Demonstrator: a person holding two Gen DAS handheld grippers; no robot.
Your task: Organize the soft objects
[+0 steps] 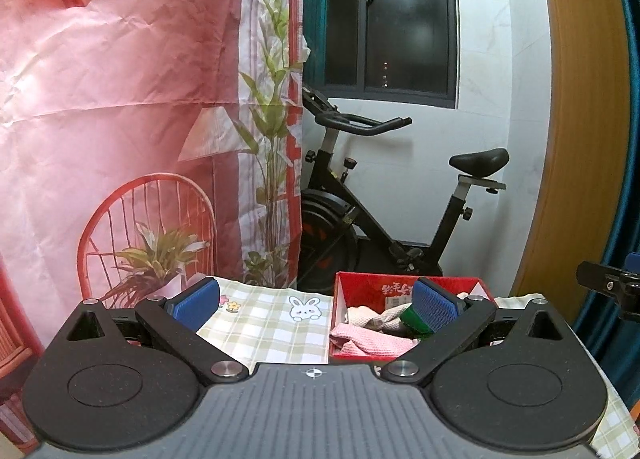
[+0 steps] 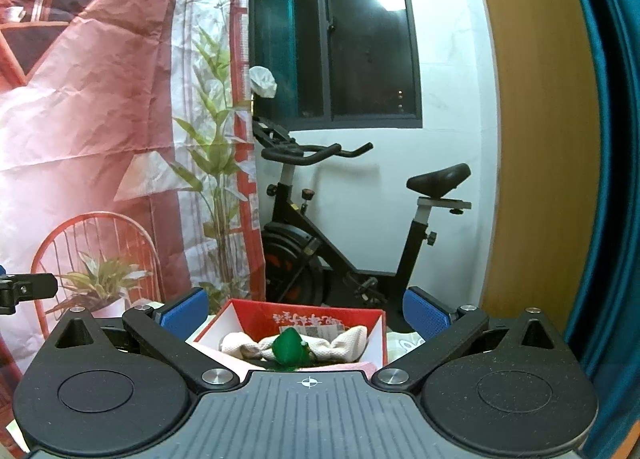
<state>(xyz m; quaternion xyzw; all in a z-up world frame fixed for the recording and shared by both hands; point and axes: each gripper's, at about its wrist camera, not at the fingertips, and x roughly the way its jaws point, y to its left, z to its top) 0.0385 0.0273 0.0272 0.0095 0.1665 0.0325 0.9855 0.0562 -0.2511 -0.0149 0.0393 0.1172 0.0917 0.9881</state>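
Observation:
A red box stands on the checked tablecloth. It holds a pink cloth, a cream cloth and a green soft object. My left gripper is open and empty, left of and above the box. In the right wrist view the red box lies straight ahead with the cream cloth and the green object inside. My right gripper is open and empty, hovering over the box.
A black exercise bike stands behind the table by a white wall and a dark window. A pink printed backdrop hangs at the left. A wooden panel and a blue curtain are at the right.

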